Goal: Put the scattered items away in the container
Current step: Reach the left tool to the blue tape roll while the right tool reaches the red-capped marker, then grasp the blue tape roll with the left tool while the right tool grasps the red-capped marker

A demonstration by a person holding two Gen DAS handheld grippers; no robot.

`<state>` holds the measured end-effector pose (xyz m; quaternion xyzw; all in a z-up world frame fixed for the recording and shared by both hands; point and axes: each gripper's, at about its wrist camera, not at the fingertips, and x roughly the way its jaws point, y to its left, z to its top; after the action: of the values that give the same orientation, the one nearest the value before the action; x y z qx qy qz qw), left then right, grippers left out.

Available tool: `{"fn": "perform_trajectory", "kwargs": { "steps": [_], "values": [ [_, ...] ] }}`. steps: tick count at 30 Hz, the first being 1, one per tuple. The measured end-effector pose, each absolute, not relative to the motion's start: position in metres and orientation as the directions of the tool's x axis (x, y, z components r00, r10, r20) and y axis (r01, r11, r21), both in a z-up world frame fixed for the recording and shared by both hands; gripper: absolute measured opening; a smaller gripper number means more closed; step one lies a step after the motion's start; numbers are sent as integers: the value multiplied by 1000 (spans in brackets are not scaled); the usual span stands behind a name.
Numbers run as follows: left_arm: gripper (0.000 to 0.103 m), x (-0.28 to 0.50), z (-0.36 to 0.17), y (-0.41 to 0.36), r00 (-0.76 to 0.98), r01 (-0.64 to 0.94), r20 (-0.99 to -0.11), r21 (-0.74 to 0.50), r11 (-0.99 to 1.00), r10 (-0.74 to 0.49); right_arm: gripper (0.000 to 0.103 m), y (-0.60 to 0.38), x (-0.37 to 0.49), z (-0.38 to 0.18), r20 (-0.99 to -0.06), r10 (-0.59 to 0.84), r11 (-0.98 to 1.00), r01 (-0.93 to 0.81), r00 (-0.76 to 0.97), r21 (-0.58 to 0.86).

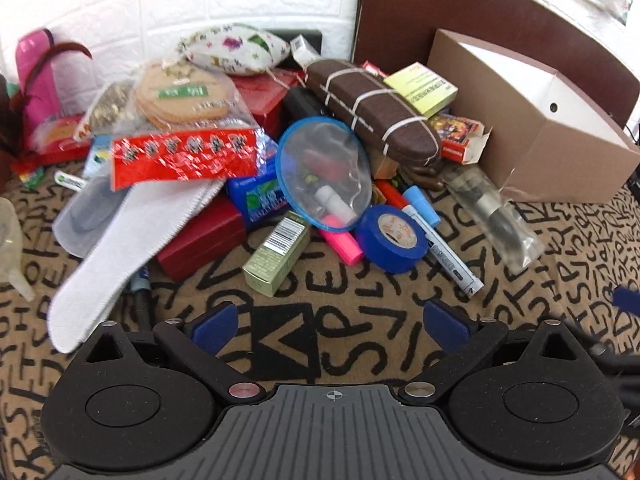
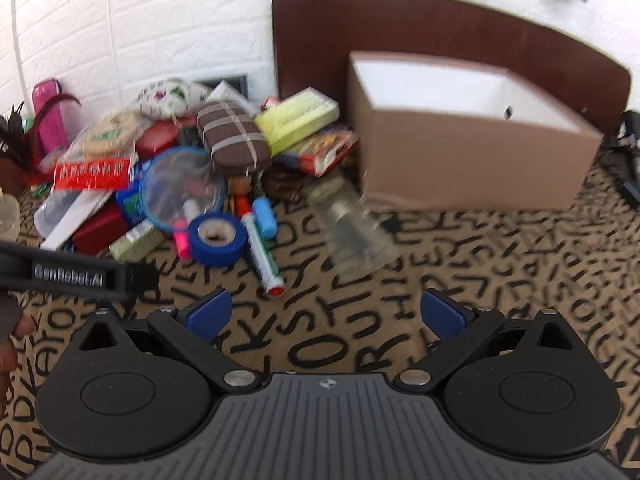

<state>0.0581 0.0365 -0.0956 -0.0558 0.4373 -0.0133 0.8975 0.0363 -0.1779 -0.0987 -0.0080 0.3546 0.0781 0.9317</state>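
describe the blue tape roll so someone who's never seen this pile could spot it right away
Start at the open cardboard box on the letter-patterned cloth; the heap of clutter lies to its left. At the near edge of that heap sits the blue tape roll, between a pink highlighter and a white marker. It is the only solid blue ring with a pale cardboard core.

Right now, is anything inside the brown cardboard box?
No, the brown cardboard box shows only bare white inner walls and floor in the right wrist view; the clutter lies outside it.
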Motion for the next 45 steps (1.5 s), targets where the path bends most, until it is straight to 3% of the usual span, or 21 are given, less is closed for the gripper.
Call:
{"fn": "perform_trajectory", "kwargs": {
  "steps": [3,7,12,14,17,19,26,30,45],
  "values": [
    [99,69,-98,37,619,-13,-772,-195,981,-146,97,-173,44,-112,-683,160,984,-172,712,51],
    [92,89,-100,37,626,-19,-755,-264,964,-194,87,-168,54,-123,-694,192,976,-208,694,62],
    [76,115,-110,38,604,-57,-773,-284,957,-194,77,-160,70,-129,-698,221,966,-249,681,62],
    [70,123,-115,38,594,-56,-778,-296,954,-206,65,-156,75,-131,-699,230,962,-266,678,59],
    [54,134,-126,39,576,-44,-783,-317,947,-235,60,-151,82,-134,-698,232,960,-276,677,52],
    [52,136,-130,41,585,-56,-774,-335,940,-241,52,-147,85,-136,-696,240,956,-291,677,46],
    [32,137,-134,44,590,-23,-767,-330,944,-254,20,-140,95,-143,-699,277,944,-321,659,71],
    [12,129,-133,48,580,-14,-767,-347,938,-275,19,-138,91,-140,-708,294,940,-328,642,92],
    [14,40,-123,55,503,54,-808,-326,944,-308,18,-154,3,-124,-780,313,909,-409,542,81]
  ]
}}
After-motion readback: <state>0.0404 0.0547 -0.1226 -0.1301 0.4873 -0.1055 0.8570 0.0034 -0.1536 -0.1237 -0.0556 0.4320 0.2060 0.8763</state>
